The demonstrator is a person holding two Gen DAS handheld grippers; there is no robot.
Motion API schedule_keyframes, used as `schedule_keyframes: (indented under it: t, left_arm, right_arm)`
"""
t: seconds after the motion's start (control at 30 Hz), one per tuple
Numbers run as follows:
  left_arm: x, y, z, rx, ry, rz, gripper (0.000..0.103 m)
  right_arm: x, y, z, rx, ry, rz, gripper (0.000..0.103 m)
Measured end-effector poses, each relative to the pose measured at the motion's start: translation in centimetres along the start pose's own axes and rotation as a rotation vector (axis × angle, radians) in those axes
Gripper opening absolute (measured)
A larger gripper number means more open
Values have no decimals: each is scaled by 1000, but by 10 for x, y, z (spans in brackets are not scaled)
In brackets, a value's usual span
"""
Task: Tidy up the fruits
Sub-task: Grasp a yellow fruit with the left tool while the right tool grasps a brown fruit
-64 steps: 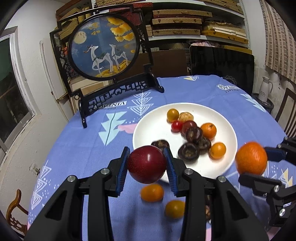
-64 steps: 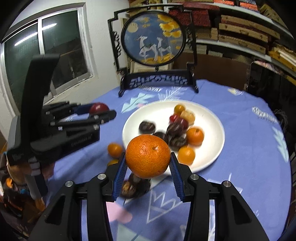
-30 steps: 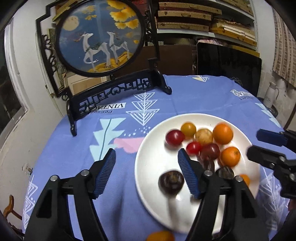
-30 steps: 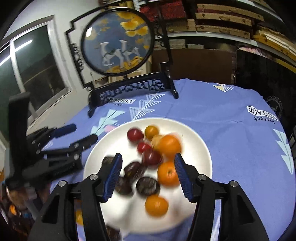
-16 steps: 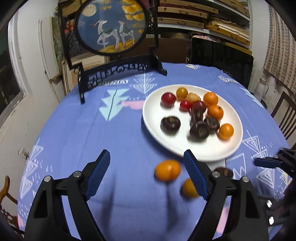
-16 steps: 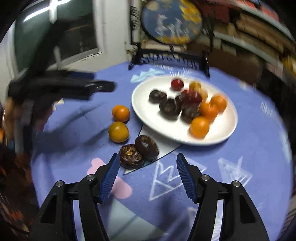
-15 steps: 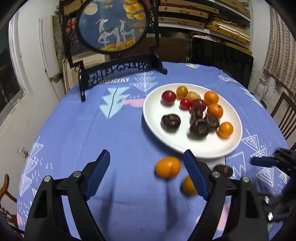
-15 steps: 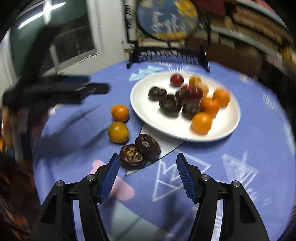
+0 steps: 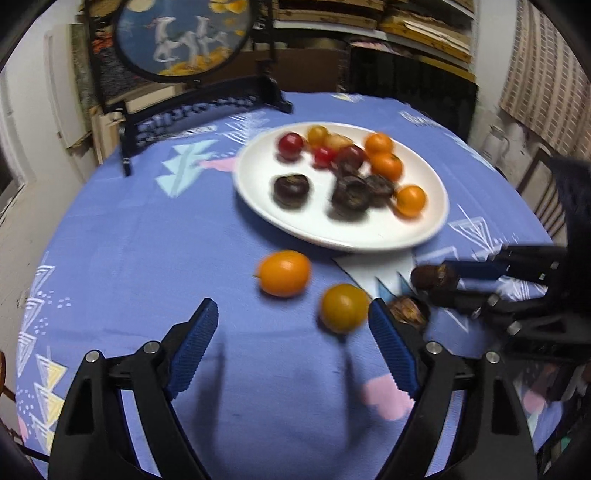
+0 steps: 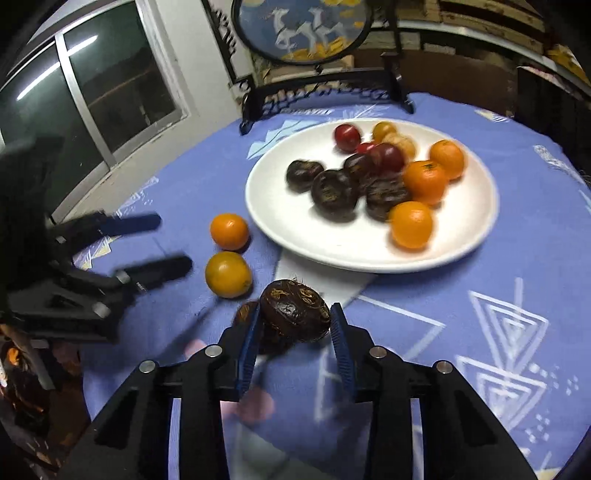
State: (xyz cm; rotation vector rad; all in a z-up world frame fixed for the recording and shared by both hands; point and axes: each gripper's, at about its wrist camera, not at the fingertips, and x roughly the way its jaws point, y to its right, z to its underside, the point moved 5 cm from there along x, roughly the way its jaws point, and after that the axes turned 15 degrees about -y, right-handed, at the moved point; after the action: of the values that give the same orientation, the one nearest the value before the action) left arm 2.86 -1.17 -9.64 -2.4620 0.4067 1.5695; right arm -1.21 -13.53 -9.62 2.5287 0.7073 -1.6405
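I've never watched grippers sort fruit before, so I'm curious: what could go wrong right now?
The right gripper holds a round dark fruit only near its fingertips, so it might slip out. A second dark fruit lies right beside it and could get knocked. The open left gripper is close to a yellow-orange fruit on the tablecloth; a nudge might roll it away.

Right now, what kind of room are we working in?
Probably a lived-in home dining or sitting room: a round table under a blue patterned tablecloth, a decorative round deer screen on a black stand, shelves stacked with flat boxes, and a sliding window.
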Motion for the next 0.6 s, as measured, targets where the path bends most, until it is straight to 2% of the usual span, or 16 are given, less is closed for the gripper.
schedule_keyframes:
  t: [0.1,0.2,0.27,0.33,0.4,0.43,0.6]
  left_arm:
    - [11,13,0,21,-18,2,81]
    - [24,17,-7,-6,-33,4,80]
    - [32,15,-10,-30,-54,10,70]
    - [38,14,-11,-49,-71,15,65]
    - [41,16,-10,-49,-81,42,52]
    - [41,18,-10,-45,-83,44,37]
    - [33,13,-7,-45,-48,-14,36]
  right_arm:
    - [-15,13,9,32,27,-1,37]
    - [-19,21,12,47,33,7,37]
    - [-19,24,14,57,36,5,38]
    - [-17,27,15,65,37,5,38]
    - [-15,29,16,71,36,2,38]
    - [-14,28,15,72,35,2,38]
    - [-14,23,19,56,30,-6,38]
